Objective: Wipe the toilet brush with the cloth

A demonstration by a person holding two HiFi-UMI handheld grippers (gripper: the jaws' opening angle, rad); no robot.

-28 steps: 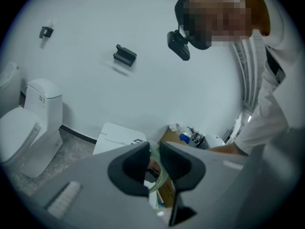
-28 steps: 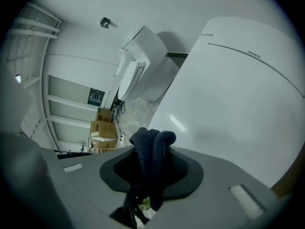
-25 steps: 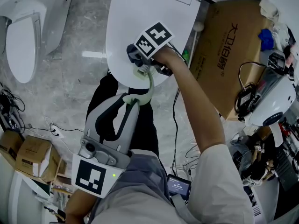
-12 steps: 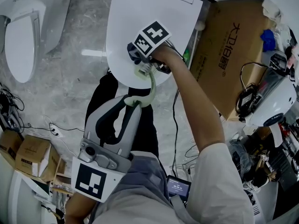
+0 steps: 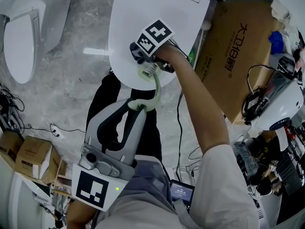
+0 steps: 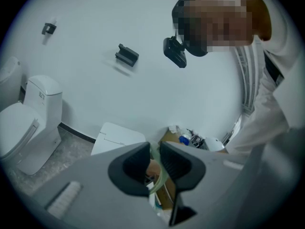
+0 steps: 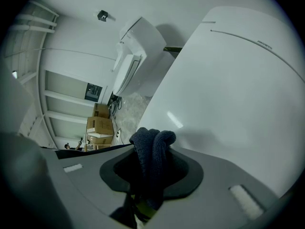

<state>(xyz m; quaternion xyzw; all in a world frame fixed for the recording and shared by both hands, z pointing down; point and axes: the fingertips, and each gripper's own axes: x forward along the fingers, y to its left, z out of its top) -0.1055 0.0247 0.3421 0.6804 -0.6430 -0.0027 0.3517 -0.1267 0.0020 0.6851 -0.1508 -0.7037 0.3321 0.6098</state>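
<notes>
Pale-green plastic forms the curved handle of the toilet brush (image 5: 155, 86), which runs through the centre of the head view between the two grippers. At lower left, the left gripper (image 5: 137, 104) has its jaws closed on the lower end of the handle. The left gripper view shows the green shaft pinched between the dark pads (image 6: 131, 168). At upper centre, the right gripper (image 5: 144, 65) has its jaws clamped on a bunched dark blue cloth (image 7: 151, 149); a green part shows just beneath the cloth. This gripper sits over a white toilet lid (image 5: 143, 13). A cardboard box (image 5: 233, 46) lies at right.
</notes>
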